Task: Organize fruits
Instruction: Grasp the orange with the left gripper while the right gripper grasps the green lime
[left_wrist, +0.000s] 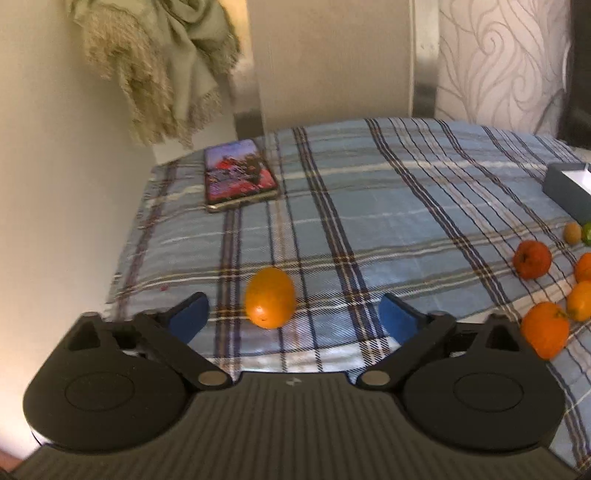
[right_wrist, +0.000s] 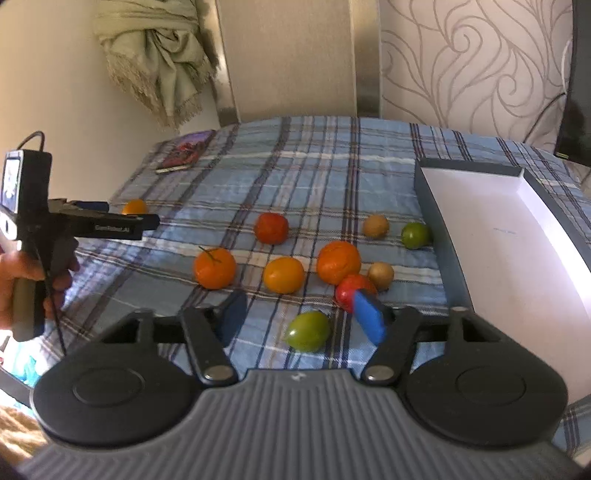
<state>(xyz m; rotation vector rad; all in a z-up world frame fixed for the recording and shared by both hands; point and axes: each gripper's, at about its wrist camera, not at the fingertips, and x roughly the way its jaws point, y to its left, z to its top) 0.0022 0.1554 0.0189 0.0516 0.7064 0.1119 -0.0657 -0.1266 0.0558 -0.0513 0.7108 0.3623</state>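
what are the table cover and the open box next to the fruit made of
Table cover: woven cloth, matte, going by its plaid weave and soft wrinkles. Box: probably cardboard, with thin stiff grey walls, sharp corners and a smooth white inside; rigid plastic can't be ruled out.

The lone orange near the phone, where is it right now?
In the left wrist view, the orange lies on the plaid cloth between the open left gripper fingers.
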